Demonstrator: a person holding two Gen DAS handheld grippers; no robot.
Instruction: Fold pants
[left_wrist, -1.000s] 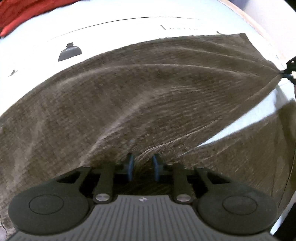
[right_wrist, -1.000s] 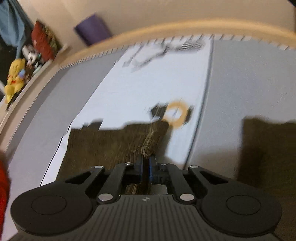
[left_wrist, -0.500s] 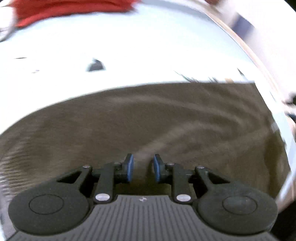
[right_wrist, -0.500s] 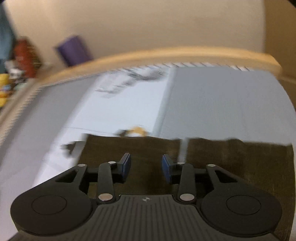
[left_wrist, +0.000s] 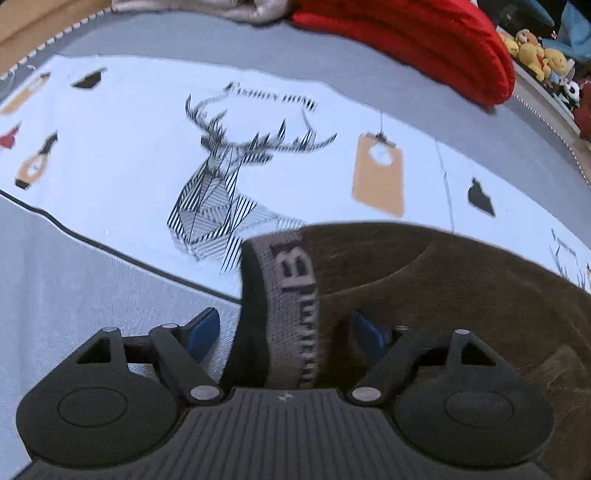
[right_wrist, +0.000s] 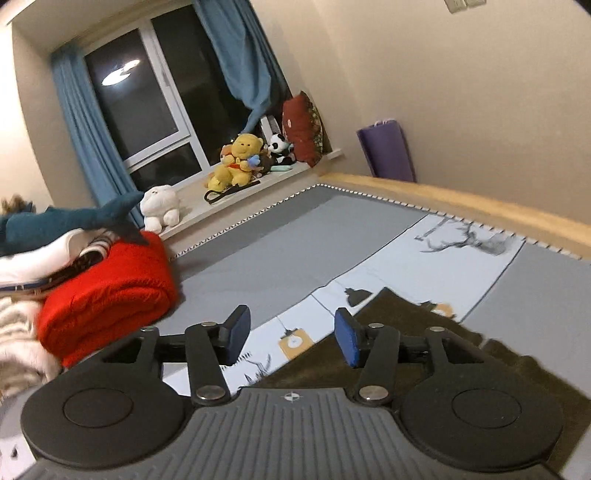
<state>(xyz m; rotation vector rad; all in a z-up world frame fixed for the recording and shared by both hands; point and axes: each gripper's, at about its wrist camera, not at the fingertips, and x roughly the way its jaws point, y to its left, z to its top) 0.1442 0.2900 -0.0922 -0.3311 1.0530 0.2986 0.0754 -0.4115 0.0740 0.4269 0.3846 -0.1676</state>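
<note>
The brown corduroy pants (left_wrist: 443, 280) lie on the bed. Their grey lettered waistband (left_wrist: 295, 306) stands up between the blue pads of my left gripper (left_wrist: 284, 332), whose jaws stand wide apart around it without pinching. In the right wrist view the pants (right_wrist: 424, 332) lie flat below and right of my right gripper (right_wrist: 291, 336), which is open, empty and lifted above the bed.
The bed has a grey cover (right_wrist: 295, 240) with a white printed strip showing a deer drawing (left_wrist: 229, 184). A red folded blanket (right_wrist: 110, 299) and piled clothes sit at the left. Plush toys (right_wrist: 236, 158) line the windowsill. A wooden bed rim (right_wrist: 461, 199) runs behind.
Both grippers have opened and let go of the pants. The right one has lifted and turned toward the window. The left one now faces the waistband edge.
</note>
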